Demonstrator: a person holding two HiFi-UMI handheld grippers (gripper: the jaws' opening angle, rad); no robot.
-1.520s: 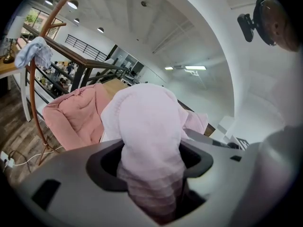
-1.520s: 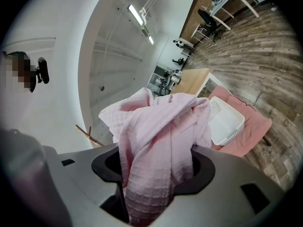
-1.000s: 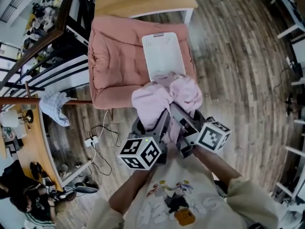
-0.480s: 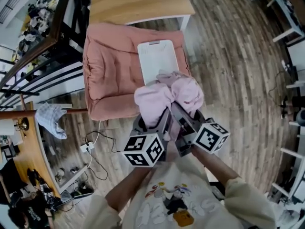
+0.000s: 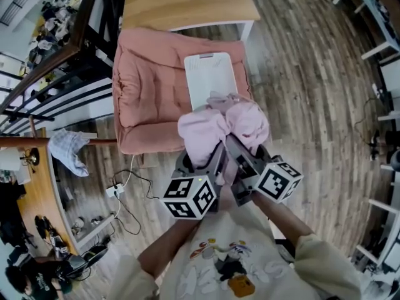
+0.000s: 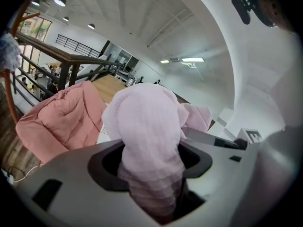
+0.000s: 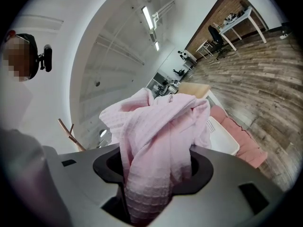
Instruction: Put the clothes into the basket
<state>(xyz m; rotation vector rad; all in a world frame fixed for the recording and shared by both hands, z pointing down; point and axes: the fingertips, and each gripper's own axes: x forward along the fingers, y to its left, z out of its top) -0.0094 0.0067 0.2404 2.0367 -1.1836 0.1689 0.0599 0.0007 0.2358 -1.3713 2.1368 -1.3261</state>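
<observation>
A light pink waffle-weave garment [image 5: 222, 127] hangs bunched between both grippers, above the near end of the white basket [image 5: 209, 80]. The basket lies on a pink cushion [image 5: 150, 92]. My left gripper [image 5: 205, 158] is shut on the garment's left bunch [image 6: 147, 126], which fills the gap between its jaws [image 6: 151, 193]. My right gripper [image 5: 236, 150] holds the right bunch [image 7: 156, 136]; its jaws [image 7: 147, 197] are closing with the cloth pressed between them. The two grippers sit side by side, jaws pointing away from the person. The basket [image 7: 222, 136] shows past the cloth in the right gripper view.
A wooden table [image 5: 181, 2] stands beyond the cushion [image 6: 61, 117]. A dark railing [image 5: 69, 49] runs along the left, with a pale blue cloth [image 5: 69, 152] draped near it. Cables and a power strip [image 5: 119, 189] lie on the wood floor at the left.
Both grippers and the pink garment keep almost the same place over the basket's near end. The view has shifted slightly.
</observation>
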